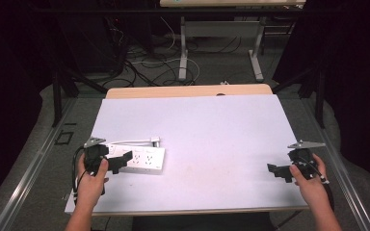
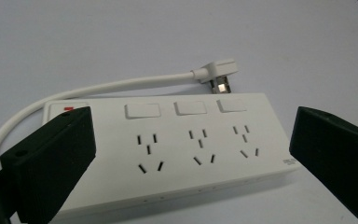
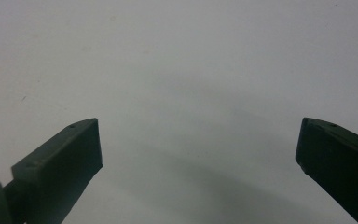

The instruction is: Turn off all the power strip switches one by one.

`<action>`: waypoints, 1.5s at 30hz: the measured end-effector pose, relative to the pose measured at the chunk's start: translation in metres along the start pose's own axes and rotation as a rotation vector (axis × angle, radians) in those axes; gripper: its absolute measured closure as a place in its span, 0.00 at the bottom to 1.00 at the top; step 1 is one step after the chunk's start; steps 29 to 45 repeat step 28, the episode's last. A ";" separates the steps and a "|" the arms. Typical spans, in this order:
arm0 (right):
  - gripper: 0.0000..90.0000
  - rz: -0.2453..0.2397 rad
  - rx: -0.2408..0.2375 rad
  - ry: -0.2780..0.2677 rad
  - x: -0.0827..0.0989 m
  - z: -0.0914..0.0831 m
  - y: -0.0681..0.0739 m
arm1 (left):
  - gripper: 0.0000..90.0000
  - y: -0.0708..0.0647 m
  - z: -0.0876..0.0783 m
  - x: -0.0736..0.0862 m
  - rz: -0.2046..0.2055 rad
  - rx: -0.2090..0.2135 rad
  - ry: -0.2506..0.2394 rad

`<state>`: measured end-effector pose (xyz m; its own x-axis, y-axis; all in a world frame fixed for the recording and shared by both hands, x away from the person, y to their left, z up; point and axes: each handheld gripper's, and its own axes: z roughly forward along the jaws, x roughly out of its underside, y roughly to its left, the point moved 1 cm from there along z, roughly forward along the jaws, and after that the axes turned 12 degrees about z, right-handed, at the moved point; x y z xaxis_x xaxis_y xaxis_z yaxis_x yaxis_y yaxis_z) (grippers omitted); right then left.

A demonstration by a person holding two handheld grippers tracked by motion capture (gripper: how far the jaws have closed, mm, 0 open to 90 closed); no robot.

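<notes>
High view first, reading left to right: your left hand-held gripper (image 1: 124,160) sits at the left end of the white power strip (image 1: 142,160), which lies flat on the left part of the bench (image 1: 212,125). Its white cord (image 1: 127,142) loops round behind it and ends in the plug (image 1: 155,141), which rests on the bench just beyond the strip's far edge.

In the left gripper view the jaws stand spread wide, one over the switch end of the power strip (image 2: 186,144) and one off its other end, with nothing pinched between them. Far across at the right edge of the bench, your right hand-held gripper (image 1: 275,171) is also spread, holding nothing, over bare surface.

You look to be at the approach or release stage, not a grip. If you mean to take the strip, the jaws must come down around its narrow width, or else reach past it for the plug (image 2: 220,74).
</notes>
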<state>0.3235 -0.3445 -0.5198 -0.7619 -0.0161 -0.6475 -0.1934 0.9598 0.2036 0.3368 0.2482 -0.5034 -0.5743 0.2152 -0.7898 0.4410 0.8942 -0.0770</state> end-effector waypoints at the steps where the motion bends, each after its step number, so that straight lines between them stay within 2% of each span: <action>1: 0.00 0.008 0.004 0.001 0.001 0.000 0.000 | 0.00 0.002 -0.001 0.002 0.000 -0.011 0.001; 6: 0.00 0.024 0.004 0.000 0.007 0.004 -0.003 | 0.00 0.013 -0.004 0.011 -0.008 -0.056 0.007; 9: 0.00 0.030 0.007 -0.007 0.009 0.005 -0.004 | 0.01 0.018 -0.006 0.015 -0.020 -0.059 0.003; 11: 0.00 0.017 0.010 -0.012 0.010 0.005 -0.005 | 0.01 0.019 -0.006 0.018 -0.027 -0.064 0.002; 24: 0.00 0.024 0.018 -0.004 0.020 0.014 -0.005 | 0.03 0.024 -0.005 0.025 -0.037 -0.049 0.009; 45: 0.00 0.019 0.017 -0.003 0.021 0.014 -0.004 | 0.03 0.024 -0.004 0.025 -0.036 -0.054 0.007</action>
